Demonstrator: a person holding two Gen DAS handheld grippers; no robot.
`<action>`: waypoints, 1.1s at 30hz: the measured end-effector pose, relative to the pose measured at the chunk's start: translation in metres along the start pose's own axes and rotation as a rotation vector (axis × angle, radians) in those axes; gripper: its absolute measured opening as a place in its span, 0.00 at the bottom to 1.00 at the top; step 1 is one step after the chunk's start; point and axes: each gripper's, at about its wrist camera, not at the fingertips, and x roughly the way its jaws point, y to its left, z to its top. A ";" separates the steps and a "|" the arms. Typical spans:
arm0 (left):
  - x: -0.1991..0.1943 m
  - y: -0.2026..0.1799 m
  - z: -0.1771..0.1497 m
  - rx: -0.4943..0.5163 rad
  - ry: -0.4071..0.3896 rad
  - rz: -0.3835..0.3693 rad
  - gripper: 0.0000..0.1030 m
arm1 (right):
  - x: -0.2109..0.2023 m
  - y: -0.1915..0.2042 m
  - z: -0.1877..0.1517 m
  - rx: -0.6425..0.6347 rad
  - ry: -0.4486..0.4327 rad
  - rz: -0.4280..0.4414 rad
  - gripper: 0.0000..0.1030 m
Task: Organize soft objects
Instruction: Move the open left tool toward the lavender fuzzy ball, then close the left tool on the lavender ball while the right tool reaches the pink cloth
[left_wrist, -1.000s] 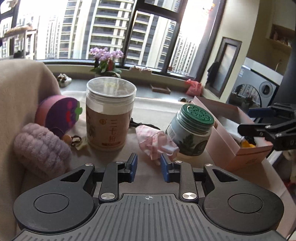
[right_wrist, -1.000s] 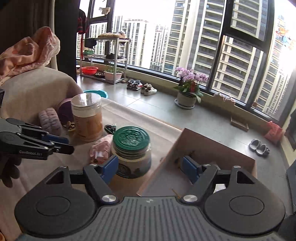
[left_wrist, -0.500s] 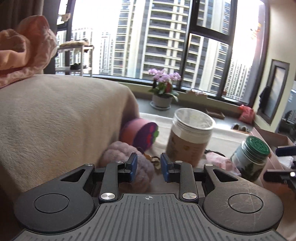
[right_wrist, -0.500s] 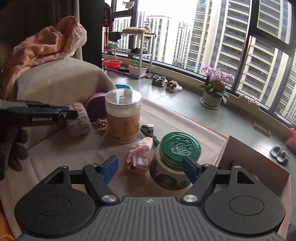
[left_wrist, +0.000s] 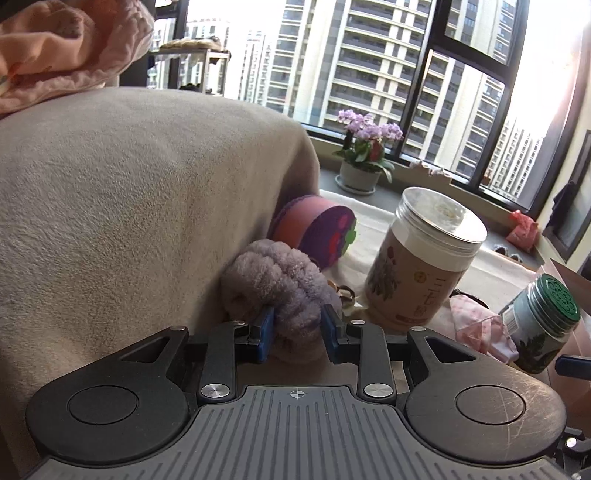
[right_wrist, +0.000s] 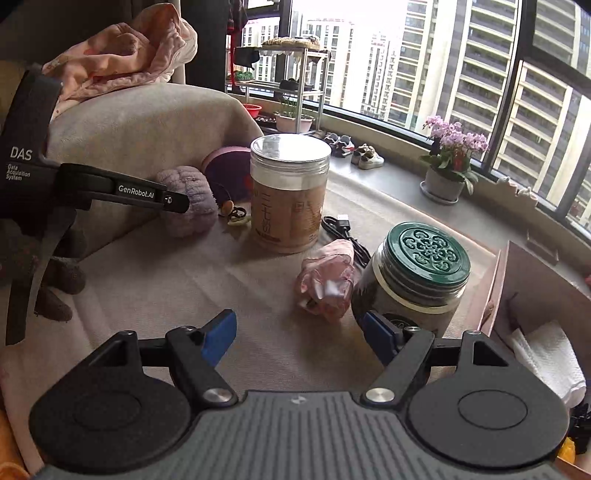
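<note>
A fluffy purple plush (left_wrist: 280, 280) lies against the beige blanket mound (left_wrist: 147, 192); it also shows in the right wrist view (right_wrist: 188, 199). My left gripper (left_wrist: 297, 334) has its blue pads on either side of the plush's near end, touching it. A round purple-and-pink plush (left_wrist: 317, 229) lies behind it. A crumpled pink cloth (right_wrist: 327, 282) lies between the two jars. My right gripper (right_wrist: 299, 336) is open and empty, low over the cloth-covered surface just before the pink cloth.
A tall tan jar (right_wrist: 290, 192) and a green-lidded jar (right_wrist: 417, 273) stand mid-surface. A black cable (right_wrist: 343, 230) lies between them. A pink open box (right_wrist: 532, 295) with white paper sits at the right. A pink garment (right_wrist: 122, 62) tops the blanket mound.
My left gripper has swung left from the pink cloth to the fluffy purple plush and now brackets it. My right gripper has turned left from the box toward the pink cloth.
</note>
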 end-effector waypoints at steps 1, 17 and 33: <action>0.001 0.003 -0.001 -0.027 0.003 -0.007 0.33 | 0.001 0.004 -0.001 -0.021 -0.008 -0.028 0.74; -0.015 0.002 -0.028 -0.077 0.008 -0.194 0.39 | 0.011 0.031 -0.012 -0.116 0.010 -0.021 0.74; 0.018 0.009 0.010 -0.170 -0.076 -0.094 0.35 | 0.011 0.043 -0.013 -0.218 -0.017 -0.106 0.74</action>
